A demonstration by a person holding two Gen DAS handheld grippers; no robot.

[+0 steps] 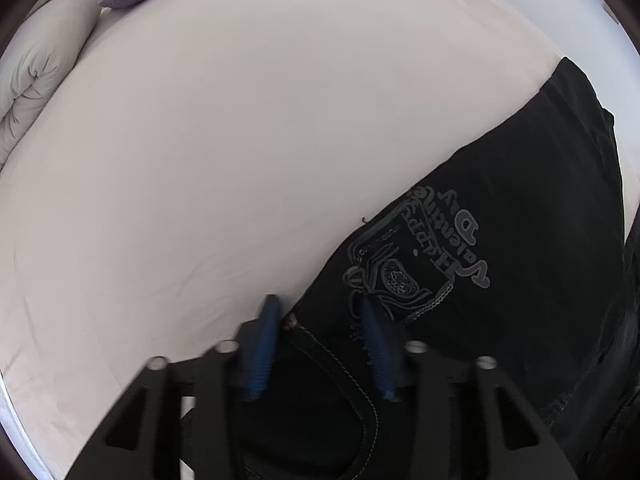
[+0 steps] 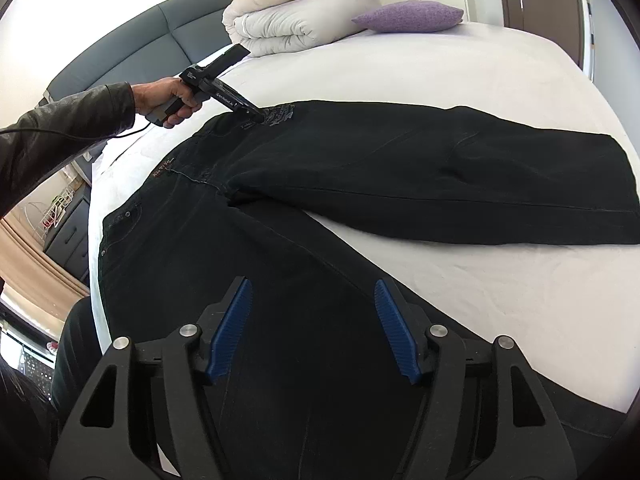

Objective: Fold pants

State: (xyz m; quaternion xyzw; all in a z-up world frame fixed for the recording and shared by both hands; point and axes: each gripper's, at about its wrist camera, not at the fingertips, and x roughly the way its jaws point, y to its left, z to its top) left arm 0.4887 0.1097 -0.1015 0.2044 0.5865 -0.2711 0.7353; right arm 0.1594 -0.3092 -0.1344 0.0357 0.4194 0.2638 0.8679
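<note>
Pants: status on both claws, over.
Left claw straddling waistband edge of pants, not clamped. Right claw open over near leg, holding nothing. Pants flat on bed, legs spread. Nothing in the way.

Black pants (image 2: 360, 168) with grey printed emblem near waistband, flat on bed (image 2: 440, 80), legs spread apart.

Pants (image 2: 360, 184) lie spread flat on the bed (image 2: 460, 80), waist toward the left, legs parted and running right and toward the camera. Left gripper (image 1: 320, 320) stands at the far waist corner, straddling the fabric edge. Right gripper (image 2: 312, 308) is over the near leg. Folded duvet (image 2: 296, 24) and cushion (image 2: 408, 16) sit behind, headboard (image 2: 132, 56) beyond.
</note>
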